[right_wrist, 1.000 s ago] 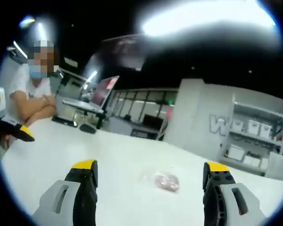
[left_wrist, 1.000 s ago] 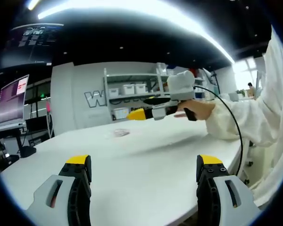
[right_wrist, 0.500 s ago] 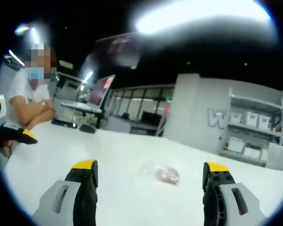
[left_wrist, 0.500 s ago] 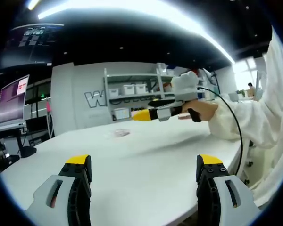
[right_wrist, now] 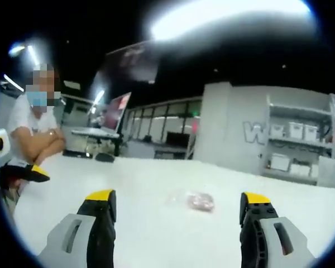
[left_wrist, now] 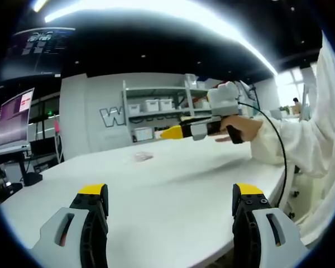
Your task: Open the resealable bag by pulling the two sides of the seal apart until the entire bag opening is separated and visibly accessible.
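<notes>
Both tongs stand wide open and empty: my left gripper (left_wrist: 170, 215) hangs over the near part of the white table (left_wrist: 173, 190), my right gripper (right_wrist: 176, 220) likewise, its yellow-tipped jaws apart above the tabletop. The bag (right_wrist: 193, 200), a small clear pouch with something pinkish inside, lies flat on the table ahead of my right gripper, between its jaws in the right gripper view and well apart from them; in the left gripper view it is a faint spot far across the table (left_wrist: 140, 157). Beyond it stand shelves (right_wrist: 301, 146) with white boxes. A seated person (right_wrist: 36, 131) rests folded arms at the table's far left.
</notes>
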Tool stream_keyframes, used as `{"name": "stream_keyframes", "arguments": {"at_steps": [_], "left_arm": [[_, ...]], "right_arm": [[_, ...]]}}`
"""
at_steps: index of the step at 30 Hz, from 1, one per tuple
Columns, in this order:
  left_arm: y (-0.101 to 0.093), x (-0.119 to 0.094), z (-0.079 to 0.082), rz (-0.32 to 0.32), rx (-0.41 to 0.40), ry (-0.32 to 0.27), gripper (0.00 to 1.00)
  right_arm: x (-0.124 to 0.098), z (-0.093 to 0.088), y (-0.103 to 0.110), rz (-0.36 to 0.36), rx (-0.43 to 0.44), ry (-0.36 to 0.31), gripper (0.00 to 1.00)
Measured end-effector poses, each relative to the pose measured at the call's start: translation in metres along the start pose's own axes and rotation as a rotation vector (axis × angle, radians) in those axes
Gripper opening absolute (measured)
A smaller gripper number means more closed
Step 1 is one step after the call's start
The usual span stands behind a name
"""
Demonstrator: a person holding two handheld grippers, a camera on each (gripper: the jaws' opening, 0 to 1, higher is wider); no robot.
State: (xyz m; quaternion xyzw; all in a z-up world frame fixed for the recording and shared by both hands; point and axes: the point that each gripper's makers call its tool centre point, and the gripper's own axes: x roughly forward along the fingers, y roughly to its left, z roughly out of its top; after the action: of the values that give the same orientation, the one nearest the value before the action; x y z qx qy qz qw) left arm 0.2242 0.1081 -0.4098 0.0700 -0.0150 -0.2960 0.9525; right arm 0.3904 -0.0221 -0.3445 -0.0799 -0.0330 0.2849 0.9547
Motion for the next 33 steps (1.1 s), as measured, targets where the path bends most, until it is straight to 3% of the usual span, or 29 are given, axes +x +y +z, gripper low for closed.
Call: {"name": "stream_keyframes", "arguments": {"at_steps": [7,33], "left_arm": [[0.004,-0.001,-0.001,0.011,-0.005,0.001,0.91],[0.003,0.003,0.0,0.001,-0.006,0.002,0.91]], "right_arm": [[-0.011,0.0,0.0,-0.001,0.055,-0.002,0.93],[-0.046,0.003,0.001,-0.058,0.025,-0.017,0.93]]}}
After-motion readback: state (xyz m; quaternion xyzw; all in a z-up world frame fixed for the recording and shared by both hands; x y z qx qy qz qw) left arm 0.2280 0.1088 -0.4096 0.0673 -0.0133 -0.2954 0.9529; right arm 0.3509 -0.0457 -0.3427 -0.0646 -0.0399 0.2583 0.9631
